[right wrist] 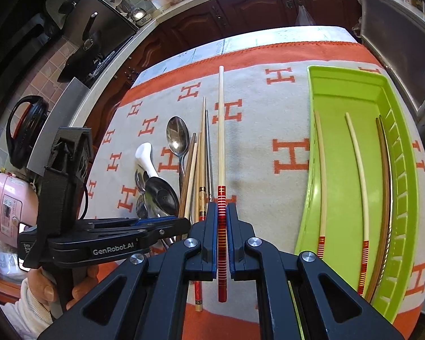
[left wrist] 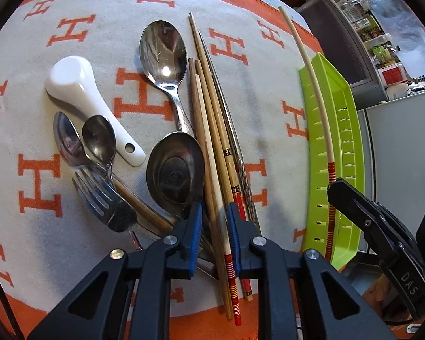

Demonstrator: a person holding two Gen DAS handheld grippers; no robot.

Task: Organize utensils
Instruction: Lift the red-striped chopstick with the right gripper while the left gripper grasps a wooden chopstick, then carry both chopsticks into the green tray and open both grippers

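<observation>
While GenRobot.AI-marked left fingers (left wrist: 194, 235) straddle chopsticks (left wrist: 212, 192) unclamped, right fingers (right wrist: 209, 232) clamp a red-banded chopstick (right wrist: 221, 141).

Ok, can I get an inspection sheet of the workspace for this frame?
Surface: grey and orange H-pattern cloth, flat.
Job's things: green tray holds at least three chopsticks. Loose pile on the cloth: white spoon, metal spoons, fork, more chopsticks.
Clutter: nothing seen.
Grippers: right gripper shut on a red-striped chopstick, clear of the cloth. Left gripper is down at the pile, jaws narrow around chopstick ends; grip unclear.
Cables: black cable loops by the left gripper's mount.
Surroundings: kitchen cabinets, pink cooker.
</observation>
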